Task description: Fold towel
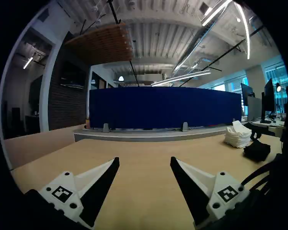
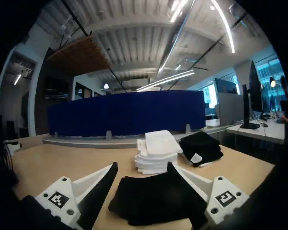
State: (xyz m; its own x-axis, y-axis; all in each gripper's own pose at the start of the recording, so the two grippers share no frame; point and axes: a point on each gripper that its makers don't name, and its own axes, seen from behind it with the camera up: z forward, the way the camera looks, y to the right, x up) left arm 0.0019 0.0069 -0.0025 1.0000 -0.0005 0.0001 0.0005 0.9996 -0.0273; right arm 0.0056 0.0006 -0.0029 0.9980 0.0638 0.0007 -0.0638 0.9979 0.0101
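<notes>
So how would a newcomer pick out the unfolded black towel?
On the wooden table before the blue divider, find the white towel stack. Just nearer lies the black towel: flat and rumpled, unlike the folded black pile.

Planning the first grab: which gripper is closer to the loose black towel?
Right. The loose black towel lies between the right gripper's open jaws; from the left gripper it lies far off to the right.

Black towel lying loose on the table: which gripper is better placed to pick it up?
Right, likely. The black towel lies just before the right gripper, fingers open; the left gripper faces bare table.
</notes>
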